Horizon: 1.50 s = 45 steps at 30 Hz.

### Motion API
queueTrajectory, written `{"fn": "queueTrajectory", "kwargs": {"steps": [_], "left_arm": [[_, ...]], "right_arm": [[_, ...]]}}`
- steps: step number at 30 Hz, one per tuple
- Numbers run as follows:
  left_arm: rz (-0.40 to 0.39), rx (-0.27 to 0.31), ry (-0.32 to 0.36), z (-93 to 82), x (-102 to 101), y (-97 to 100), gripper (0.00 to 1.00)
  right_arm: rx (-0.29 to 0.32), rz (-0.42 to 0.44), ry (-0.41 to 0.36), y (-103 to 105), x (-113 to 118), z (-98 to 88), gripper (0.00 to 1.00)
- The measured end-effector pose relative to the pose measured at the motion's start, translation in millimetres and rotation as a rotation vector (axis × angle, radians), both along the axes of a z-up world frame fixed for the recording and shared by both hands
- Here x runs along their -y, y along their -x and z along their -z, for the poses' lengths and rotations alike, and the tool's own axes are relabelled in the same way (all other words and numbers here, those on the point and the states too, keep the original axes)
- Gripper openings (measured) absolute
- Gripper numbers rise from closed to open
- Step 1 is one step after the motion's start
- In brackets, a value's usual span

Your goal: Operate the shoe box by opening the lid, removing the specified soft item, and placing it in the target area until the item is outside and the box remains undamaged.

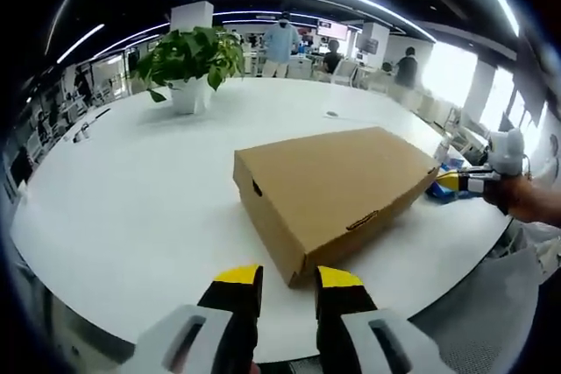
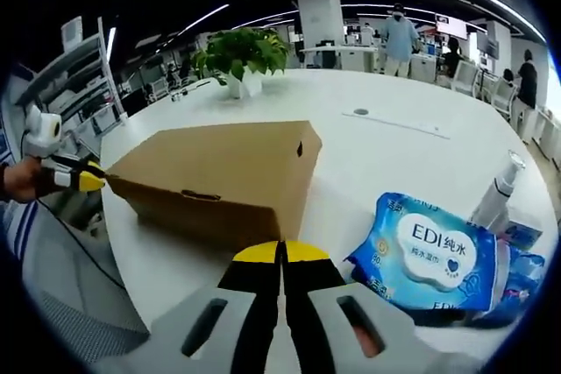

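Left gripper [image 1: 288,289], jaws parted with nothing between them, hovers just short of the near corner of the closed shoe box [image 1: 333,190]. Right gripper [image 2: 281,253], jaws pressed together and empty, faces the box's [image 2: 219,172] long front side, where the lid's tab slot lies; a pack of wet wipes [image 2: 436,256] and a spray bottle [image 2: 496,190] sit to its right. The box rests on the white table [image 1: 131,208], its long axis running between the two grippers. A potted plant [image 1: 191,63] stands beyond. Judged nearer the lid edge: the right gripper.
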State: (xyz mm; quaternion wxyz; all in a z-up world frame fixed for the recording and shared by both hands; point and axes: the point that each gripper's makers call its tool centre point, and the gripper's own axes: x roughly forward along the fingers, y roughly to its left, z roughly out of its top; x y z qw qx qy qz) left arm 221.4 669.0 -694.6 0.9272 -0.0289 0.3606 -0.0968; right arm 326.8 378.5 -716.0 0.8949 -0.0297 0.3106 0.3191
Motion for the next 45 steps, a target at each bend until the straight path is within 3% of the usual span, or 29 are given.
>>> {"fn": "queueTrajectory", "kwargs": {"steps": [5, 10, 14, 17, 19, 20, 23, 25, 32, 37, 41, 45], "left_arm": [[-0.047, 0.017, 0.037, -5.4, -6, -2.6, 0.23], [-0.238, 0.051, 0.222, -11.5, -27, -4.2, 0.23], [-0.283, 0.091, 0.278, -19.7, -36, -5.8, 0.25], [-0.336, 0.135, 0.365, -30.3, -38, -12.5, 0.32], [-0.361, 0.162, 0.428, -38.5, -35, -16.7, 0.35], [-0.355, 0.164, 0.438, -40.1, -32, -17.8, 0.37], [-0.285, 0.140, 0.389, -39.1, -14, -19.8, 0.45], [-0.274, 0.135, 0.385, -38.2, -5, -22.9, 0.48], [-0.249, 0.047, 0.374, -14.3, 10, -31.6, 0.45], [-0.226, -0.051, 0.324, 8.6, 15, -29.7, 0.42], [-0.203, -0.073, 0.348, 18.5, 18, -35.3, 0.37], [-0.203, -0.074, 0.368, 17.2, 18, -40.9, 0.38]], "right_arm": [[-0.024, 0.013, 0.018, -1, 8, 4.2, 0.00], [-0.030, 0.093, -0.006, -8, 28, -7.4, 0.00], [0.012, 0.133, -0.030, -17, 39, -24.8, 0.00], [0.009, 0.229, -0.176, -25, 40, -40.2, 0.02], [-0.010, 0.230, -0.272, -22, 29, -49.9, 0.07], [-0.012, 0.230, -0.286, -21, 27, -51.4, 0.11], [-0.016, 0.154, -0.289, -15, 4, -54.6, 0.27], [-0.019, 0.111, -0.273, -12, -10, -51.7, 0.32], [-0.093, 0.138, -0.304, -13, -28, -39.2, 0.31], [-0.130, 0.090, -0.252, -8, -37, -24.1, 0.34], [-0.142, 0.090, -0.235, -8, -37, -15.5, 0.35], [-0.148, 0.134, -0.274, -11, -36, -15.8, 0.36]]}}
